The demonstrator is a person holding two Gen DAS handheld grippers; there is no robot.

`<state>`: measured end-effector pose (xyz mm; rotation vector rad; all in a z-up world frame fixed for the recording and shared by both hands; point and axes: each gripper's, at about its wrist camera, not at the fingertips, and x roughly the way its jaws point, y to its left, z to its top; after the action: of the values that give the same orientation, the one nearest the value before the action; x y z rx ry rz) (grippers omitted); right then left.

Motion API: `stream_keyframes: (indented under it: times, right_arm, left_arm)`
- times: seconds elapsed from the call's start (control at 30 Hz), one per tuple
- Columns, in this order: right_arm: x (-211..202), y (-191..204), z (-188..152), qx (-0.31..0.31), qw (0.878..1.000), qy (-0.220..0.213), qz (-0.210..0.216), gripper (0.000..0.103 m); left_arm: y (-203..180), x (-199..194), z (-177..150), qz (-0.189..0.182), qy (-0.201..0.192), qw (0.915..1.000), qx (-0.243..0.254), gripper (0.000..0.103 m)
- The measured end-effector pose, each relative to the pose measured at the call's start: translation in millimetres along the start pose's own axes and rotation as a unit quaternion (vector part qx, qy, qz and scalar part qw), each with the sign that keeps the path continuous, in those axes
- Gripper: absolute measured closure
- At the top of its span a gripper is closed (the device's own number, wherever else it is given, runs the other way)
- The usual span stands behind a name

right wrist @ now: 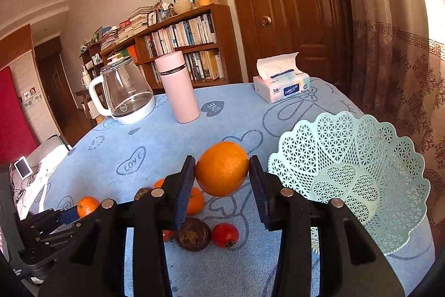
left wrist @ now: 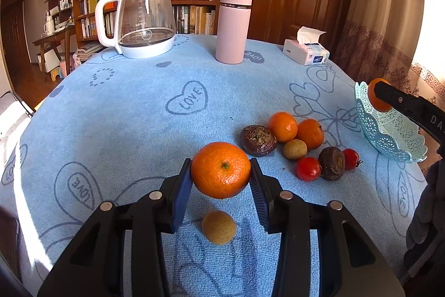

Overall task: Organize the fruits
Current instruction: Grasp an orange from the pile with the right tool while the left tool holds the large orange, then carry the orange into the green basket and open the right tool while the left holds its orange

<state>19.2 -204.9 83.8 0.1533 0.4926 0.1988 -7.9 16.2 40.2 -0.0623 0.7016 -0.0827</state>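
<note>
My left gripper (left wrist: 221,176) is shut on an orange (left wrist: 220,169) and holds it above the blue tablecloth; a small brown fruit (left wrist: 219,227) lies under it. My right gripper (right wrist: 221,171) is shut on another orange (right wrist: 222,168), held in the air just left of the pale green lattice basket (right wrist: 361,174). That orange and gripper also show in the left wrist view (left wrist: 378,99) beside the basket (left wrist: 389,130). Loose fruit lies between: two oranges (left wrist: 282,126), two dark passion fruits (left wrist: 258,140), a brown fruit (left wrist: 294,149), two tomatoes (left wrist: 308,169).
A glass kettle (left wrist: 144,18), a pink flask (left wrist: 233,27) and a tissue box (left wrist: 306,52) stand at the table's far side. The basket sits at the table's right edge. A bookshelf, wooden door and curtain lie behind.
</note>
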Motion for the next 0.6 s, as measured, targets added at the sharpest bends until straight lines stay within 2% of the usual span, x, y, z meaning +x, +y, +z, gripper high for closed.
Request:
stream_keyframes:
  times: [0.33,0.6]
  right_arm:
    - [-17.0,-32.7,13.5,0.046,0.999,-0.019,-0.020,0.062]
    - [-33.5,-71.9,19.0,0.080,0.994,-0.033,-0.065,0.062]
  left_arm:
    - [-1.3,-5.0,0.3,0.002,-0.006,1.0000,0.002,0.062]
    - [-5.5,-15.6,5.7,0.002,-0.015,0.9998,0.008,0.062]
